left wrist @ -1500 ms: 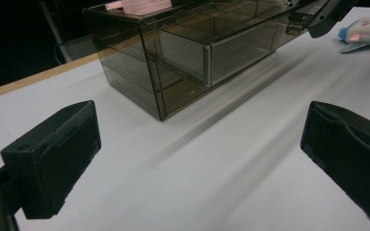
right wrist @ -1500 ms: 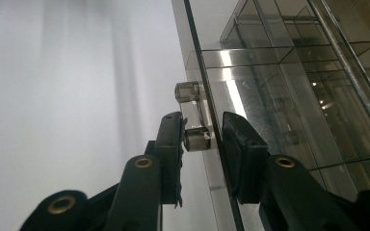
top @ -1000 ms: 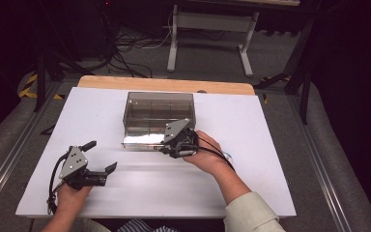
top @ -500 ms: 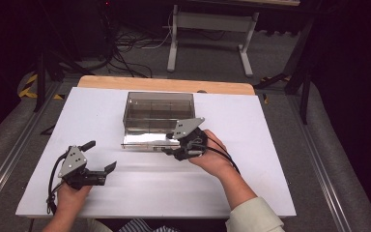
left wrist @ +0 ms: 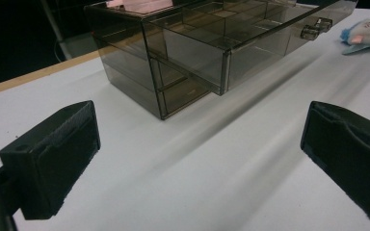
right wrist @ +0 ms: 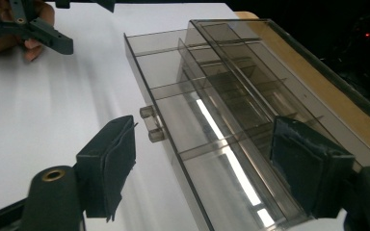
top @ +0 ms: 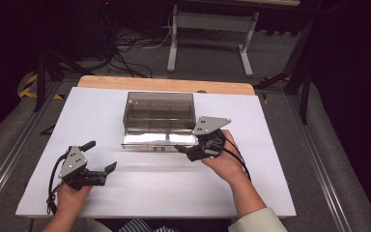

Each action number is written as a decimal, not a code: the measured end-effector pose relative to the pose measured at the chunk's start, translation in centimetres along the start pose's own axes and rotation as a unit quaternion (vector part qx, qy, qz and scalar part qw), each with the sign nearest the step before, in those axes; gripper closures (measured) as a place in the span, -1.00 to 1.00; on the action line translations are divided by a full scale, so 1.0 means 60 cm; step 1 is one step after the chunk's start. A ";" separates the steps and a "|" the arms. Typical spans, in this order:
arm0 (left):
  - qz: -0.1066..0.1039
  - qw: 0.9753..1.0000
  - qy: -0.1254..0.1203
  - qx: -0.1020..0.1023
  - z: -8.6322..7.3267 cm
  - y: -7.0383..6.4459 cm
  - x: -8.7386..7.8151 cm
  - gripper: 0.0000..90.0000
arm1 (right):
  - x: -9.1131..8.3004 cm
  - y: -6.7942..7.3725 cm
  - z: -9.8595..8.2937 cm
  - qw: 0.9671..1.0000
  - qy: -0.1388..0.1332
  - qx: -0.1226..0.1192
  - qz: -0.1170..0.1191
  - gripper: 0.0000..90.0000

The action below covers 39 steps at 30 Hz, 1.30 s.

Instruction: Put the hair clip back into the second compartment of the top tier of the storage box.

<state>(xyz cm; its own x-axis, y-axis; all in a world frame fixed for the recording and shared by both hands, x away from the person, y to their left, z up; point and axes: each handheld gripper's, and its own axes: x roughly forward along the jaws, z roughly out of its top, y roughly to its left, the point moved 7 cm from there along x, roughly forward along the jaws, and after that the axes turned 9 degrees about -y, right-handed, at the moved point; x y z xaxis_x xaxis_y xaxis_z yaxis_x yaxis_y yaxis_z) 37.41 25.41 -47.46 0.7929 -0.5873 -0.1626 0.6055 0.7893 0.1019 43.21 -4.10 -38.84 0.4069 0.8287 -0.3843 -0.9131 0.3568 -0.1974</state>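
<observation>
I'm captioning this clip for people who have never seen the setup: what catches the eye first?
First, the smoky clear drawer box at the middle of the white table, its top drawer pulled partway out toward the person. Next, the right tool at the drawer's front right, jaws open. The left tool, also open, sits apart near the table's front left.

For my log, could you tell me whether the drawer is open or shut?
Open: the smoky transparent plastic drawer juts forward from its matching cabinet.
</observation>
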 end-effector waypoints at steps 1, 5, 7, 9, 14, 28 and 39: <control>0.001 1.000 0.001 0.001 0.000 0.000 0.000 -0.97 | 0.000 0.000 0.000 1.000 0.000 0.000 0.000 -0.47; 0.000 1.000 0.000 0.000 0.000 0.000 0.000 -0.97 | -0.015 -0.007 -0.010 1.000 0.003 0.004 -0.017 -0.50; 0.000 1.000 0.000 0.000 0.000 0.000 0.000 -0.97 | -0.018 -0.009 -0.012 1.000 0.005 0.006 -0.020 -0.51; 0.000 1.000 -0.001 0.000 0.000 0.000 0.000 -0.97 | -0.026 -0.013 -0.017 0.999 0.008 0.011 -0.030 -0.55; 0.000 1.000 -0.001 -0.002 0.000 0.000 0.000 -0.97 | -0.054 -0.022 -0.034 0.998 0.007 0.023 -0.058 -0.57; -0.001 1.000 0.000 0.002 0.000 -0.002 0.001 -0.97 | -0.091 -0.043 -0.073 0.994 0.011 0.058 -0.088 -0.58; -0.001 1.000 0.000 0.000 0.001 0.000 0.000 -0.97 | -0.109 -0.057 -0.123 0.989 0.048 0.082 -0.112 -0.64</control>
<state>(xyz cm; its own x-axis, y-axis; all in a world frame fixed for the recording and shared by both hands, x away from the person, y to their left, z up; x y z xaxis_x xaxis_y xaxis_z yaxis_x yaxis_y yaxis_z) 37.41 25.38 -47.43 0.7921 -0.5884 -0.1622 0.6066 0.7884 0.1021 43.83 -13.94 -42.32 0.5932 0.6786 -0.4332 -0.7883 0.5988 -0.1416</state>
